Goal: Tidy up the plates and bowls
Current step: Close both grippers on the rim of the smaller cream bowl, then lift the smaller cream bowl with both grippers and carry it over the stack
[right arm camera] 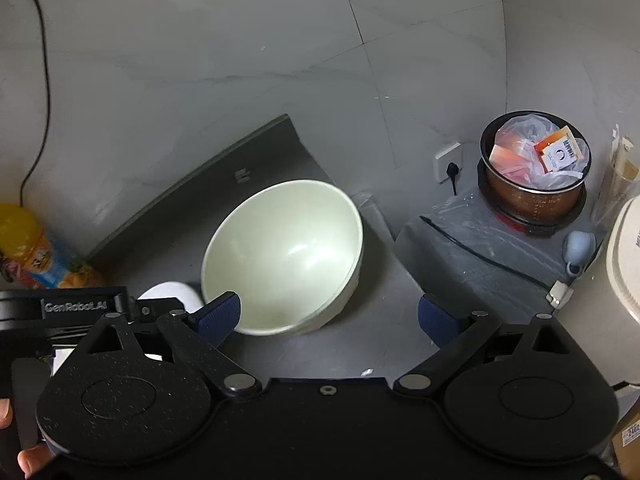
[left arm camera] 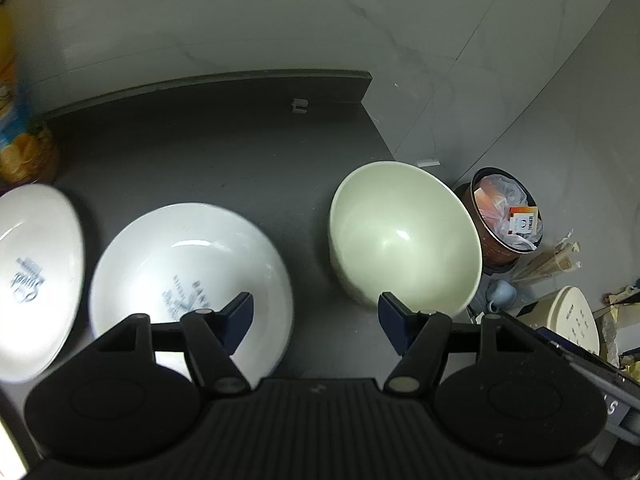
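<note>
A pale green bowl (left arm camera: 404,236) stands upright near the right edge of the dark table (left arm camera: 224,152). Two white printed bowls sit left of it, one in the middle (left arm camera: 184,268) and one at the far left (left arm camera: 36,272). My left gripper (left arm camera: 316,316) is open and empty, above the gap between the middle white bowl and the green bowl. In the right wrist view the green bowl (right arm camera: 284,252) is just ahead of my right gripper (right arm camera: 332,316), which is open and empty. A white bowl (right arm camera: 172,292) shows partly behind the left gripper's body.
A yellow juice bottle (right arm camera: 28,248) stands at the table's back left. Beyond the right edge, lower down, are a brown pot with a plastic bag (right arm camera: 536,172), a grey box (right arm camera: 480,252), a blue mug (right arm camera: 578,248) and a white appliance (right arm camera: 624,264). A wall socket (right arm camera: 448,162) is behind.
</note>
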`<state>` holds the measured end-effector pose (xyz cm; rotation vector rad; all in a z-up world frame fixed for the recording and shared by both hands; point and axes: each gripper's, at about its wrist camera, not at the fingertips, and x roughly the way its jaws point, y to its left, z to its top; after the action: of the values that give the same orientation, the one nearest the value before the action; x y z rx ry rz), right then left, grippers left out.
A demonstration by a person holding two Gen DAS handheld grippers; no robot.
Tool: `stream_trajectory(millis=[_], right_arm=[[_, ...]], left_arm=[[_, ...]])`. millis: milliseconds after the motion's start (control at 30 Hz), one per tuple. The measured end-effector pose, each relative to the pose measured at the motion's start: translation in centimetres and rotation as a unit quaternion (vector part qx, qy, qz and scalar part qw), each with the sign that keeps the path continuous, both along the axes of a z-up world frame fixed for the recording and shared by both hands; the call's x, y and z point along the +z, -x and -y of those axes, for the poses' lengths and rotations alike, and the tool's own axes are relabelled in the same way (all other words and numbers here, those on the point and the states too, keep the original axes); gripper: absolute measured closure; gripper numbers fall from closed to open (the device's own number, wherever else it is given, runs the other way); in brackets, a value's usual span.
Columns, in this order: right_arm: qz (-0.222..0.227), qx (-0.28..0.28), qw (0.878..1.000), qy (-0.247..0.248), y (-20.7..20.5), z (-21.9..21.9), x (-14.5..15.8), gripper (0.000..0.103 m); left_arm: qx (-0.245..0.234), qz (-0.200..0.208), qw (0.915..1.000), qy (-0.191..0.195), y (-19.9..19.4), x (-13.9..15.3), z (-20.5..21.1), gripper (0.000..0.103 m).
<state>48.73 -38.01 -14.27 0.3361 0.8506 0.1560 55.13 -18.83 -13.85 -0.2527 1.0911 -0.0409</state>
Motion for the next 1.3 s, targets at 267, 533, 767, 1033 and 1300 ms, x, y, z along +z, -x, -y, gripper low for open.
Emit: stream_trajectory(millis=[267,533,767,1033,1300], right_arm=[[-0.025,-0.018,0.999,-0.011,-3.8,0.0,-2.1,0.008],[-0.072,-0.006,0.997,-0.003,-7.1,-0.9,-4.0,0.03],[-0.105,-0.007,0.994,-0.019,-8.0,-1.2,-5.7,0.06],[-0.113,0.003,0.993,-0.034,-8.0,-1.5,-6.5,0.087],[-0.082,-0.001,0.996,-0.032,-7.0,-1.1,-4.5,0.087]], left_arm=[[-0.042,-0.027,0.9987,-0.01,-5.4,-2.5,1.3,0.036],[-0.082,-0.037,0.9952,-0.04,-9.7,-4.5,2.4,0.036],[-0.102,-0.044,0.9925,-0.051,-11.1,-5.7,2.3,0.04],[-0.12,-0.076,0.9885,-0.051,-11.8,-7.4,3.0,0.078],[-0.107,-0.067,0.9918,-0.021,-11.0,-6.4,2.7,0.091]])
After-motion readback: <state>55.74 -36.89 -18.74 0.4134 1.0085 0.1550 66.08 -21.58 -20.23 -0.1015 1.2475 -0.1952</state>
